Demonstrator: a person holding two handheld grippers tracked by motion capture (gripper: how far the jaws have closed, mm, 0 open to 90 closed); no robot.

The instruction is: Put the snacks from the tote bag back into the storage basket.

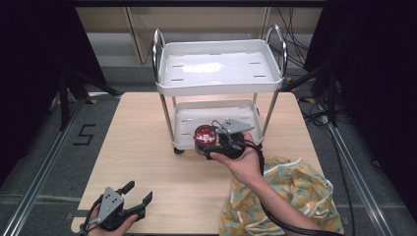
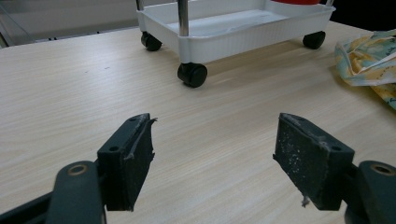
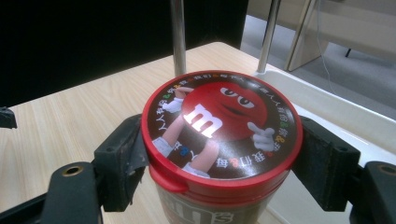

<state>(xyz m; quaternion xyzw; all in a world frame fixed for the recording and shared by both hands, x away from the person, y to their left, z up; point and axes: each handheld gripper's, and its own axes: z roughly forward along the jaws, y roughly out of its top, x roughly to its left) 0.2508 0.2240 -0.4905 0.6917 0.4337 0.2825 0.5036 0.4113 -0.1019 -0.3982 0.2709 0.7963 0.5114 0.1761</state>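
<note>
Closest to the high camera, down at the bottom edge, the person's left hand holds the left gripper (image 1: 132, 193) low over the near left part of the wooden table (image 1: 147, 137). Its jaws are spread wide with nothing between them; the left gripper view looks straight through the gap at bare wood grain, with a black caster (image 2: 192, 74) of the cart a bit farther on.

Over on the right, the person's right hand (image 1: 241, 160) holds the right gripper (image 1: 212, 142) up by the front edge of the white cart's (image 1: 219, 88) lower shelf. That one is pinching a candy tub (image 3: 219, 140), one pad on each side just under the rim of its red lid (image 1: 205, 132). The lid has a red M&M character printed on it with lettering around the rim. In the right gripper view the tub sits upright between the jaws, with the cart's chrome posts and white tray edge right behind it.

The cart's upper shelf looks bare. A crumpled yellow and green patterned cloth (image 1: 290, 191) lies on the table's near right corner, under the right forearm.
</note>
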